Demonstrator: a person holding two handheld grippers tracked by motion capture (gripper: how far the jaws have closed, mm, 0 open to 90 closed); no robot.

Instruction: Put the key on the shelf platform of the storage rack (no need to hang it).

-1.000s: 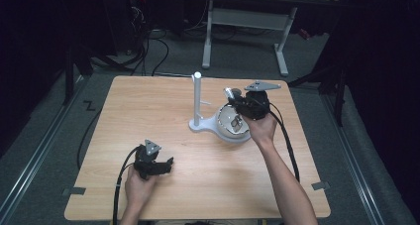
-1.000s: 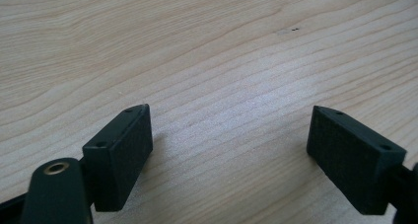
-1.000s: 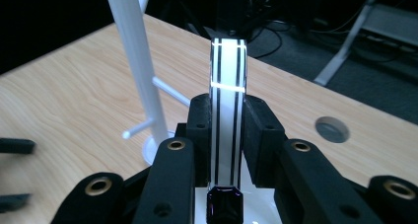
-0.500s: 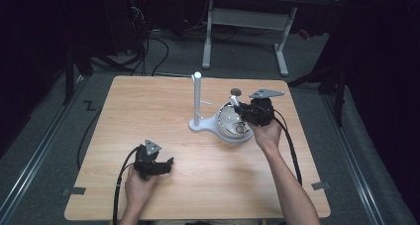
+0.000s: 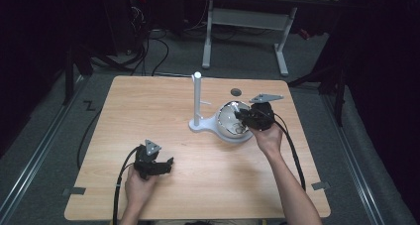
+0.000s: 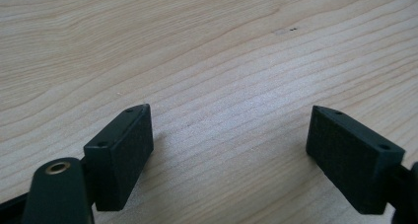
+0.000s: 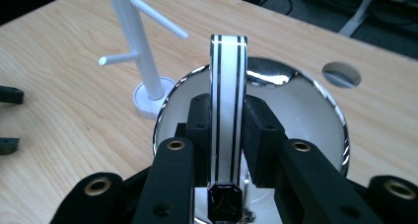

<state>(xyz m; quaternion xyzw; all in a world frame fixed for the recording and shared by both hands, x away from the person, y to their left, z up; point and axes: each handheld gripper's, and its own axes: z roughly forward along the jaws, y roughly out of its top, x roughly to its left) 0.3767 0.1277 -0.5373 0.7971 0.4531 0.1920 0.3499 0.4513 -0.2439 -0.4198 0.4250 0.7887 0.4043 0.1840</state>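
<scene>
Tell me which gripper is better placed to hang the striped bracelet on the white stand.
Right: the right gripper already clamps the bracelet beside the stand; the left gripper is open over bare table.

Your table (image 5: pixel 148 111) is pale wood with a fine matt grain. The bowl (image 7: pixel 296 100) looks like polished metal, mirror-bright along its rim. The white stand (image 7: pixel 135 46) beside it reads as smooth plastic. Your right gripper (image 7: pixel 227 130) clamps a glossy white bangle (image 7: pixel 227 86) with black stripes; its pads (image 7: pixel 261 130) look matt black.
</scene>
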